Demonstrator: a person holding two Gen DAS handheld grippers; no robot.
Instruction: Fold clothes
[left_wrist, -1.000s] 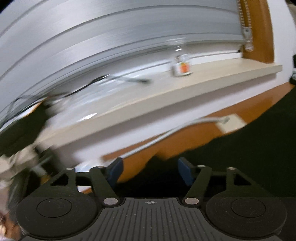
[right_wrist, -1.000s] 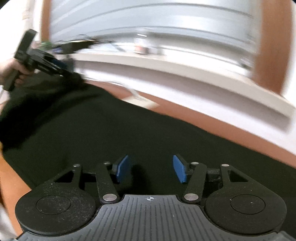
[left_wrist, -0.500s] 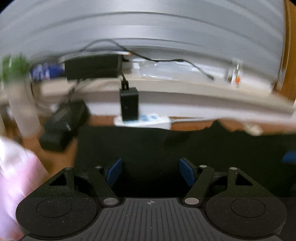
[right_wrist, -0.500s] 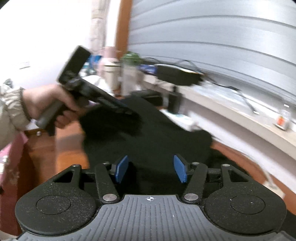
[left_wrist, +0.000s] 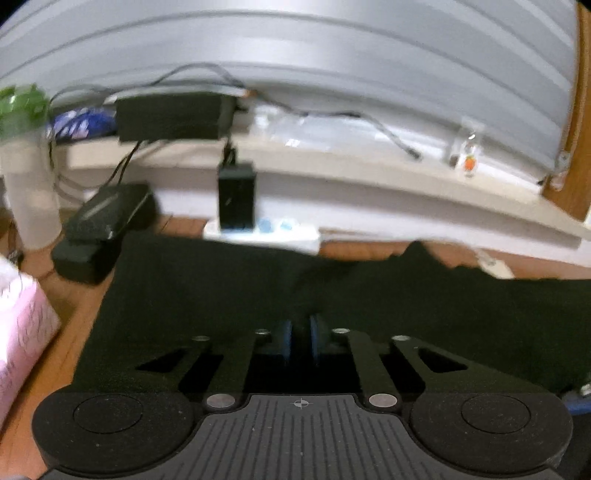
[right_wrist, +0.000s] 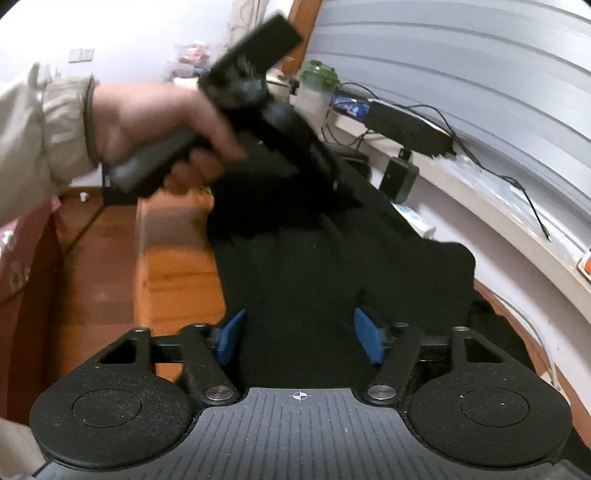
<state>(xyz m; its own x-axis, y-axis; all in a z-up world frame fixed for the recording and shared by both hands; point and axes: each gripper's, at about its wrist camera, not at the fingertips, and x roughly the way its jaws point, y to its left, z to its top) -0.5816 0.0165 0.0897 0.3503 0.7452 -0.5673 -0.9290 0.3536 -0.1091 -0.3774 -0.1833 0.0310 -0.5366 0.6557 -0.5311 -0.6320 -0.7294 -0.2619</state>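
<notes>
Black garment seemingly pinched, left hand-held gripper.

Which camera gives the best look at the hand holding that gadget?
The right wrist view: the hand shows whole, wrapped around the left gripper's handle above the black garment. The left wrist view shows no hand, only nearly shut blue pads.

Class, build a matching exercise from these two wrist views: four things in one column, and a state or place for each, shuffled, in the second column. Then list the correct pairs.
Things:
1. left gripper
2. right gripper
3. black garment
4. black power adapter

States or places:
A. spread on the wooden table
B. jaws open, nothing between them
C. plugged into the white power strip
D. jaws shut on dark cloth

Pairs: 1-D, 2-B, 3-A, 4-C
</notes>
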